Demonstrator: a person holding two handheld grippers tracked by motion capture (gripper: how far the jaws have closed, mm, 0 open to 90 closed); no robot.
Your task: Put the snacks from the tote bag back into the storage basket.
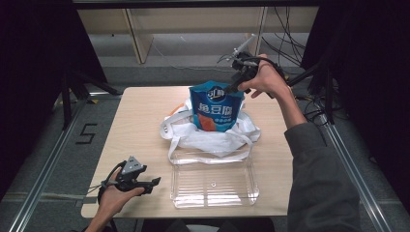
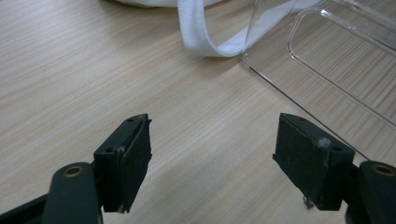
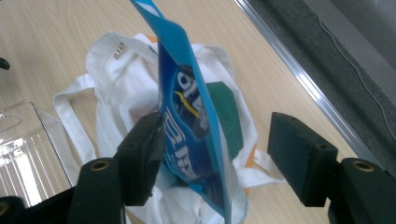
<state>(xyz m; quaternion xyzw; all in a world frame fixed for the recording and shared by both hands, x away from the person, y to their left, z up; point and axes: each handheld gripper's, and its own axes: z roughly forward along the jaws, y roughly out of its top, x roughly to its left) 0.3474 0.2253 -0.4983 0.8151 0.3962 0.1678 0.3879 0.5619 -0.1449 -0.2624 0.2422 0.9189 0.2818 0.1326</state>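
Observation:
A blue snack bag (image 1: 216,108) stands upright in the mouth of a white cloth tote (image 1: 212,137) at the middle of the wooden table (image 1: 140,111). My right gripper (image 1: 235,83) is at the bag's top right corner. In the right gripper view the blue snack bag (image 3: 187,126) runs edge-on between the wide-apart jaws of my right gripper (image 3: 217,144), touching only the left one; a green item (image 3: 226,107) lies in the tote (image 3: 121,79). My left gripper (image 1: 154,181) rests open at the table's front left. In its own view the left gripper (image 2: 212,149) has bare wood between its jaws.
A clear plastic container (image 1: 212,181) lies in front of the tote, just right of my left gripper; its edge (image 2: 336,60) and a tote strap (image 2: 201,32) lie ahead of the left jaws. Shelving and cables stand beyond the far edge.

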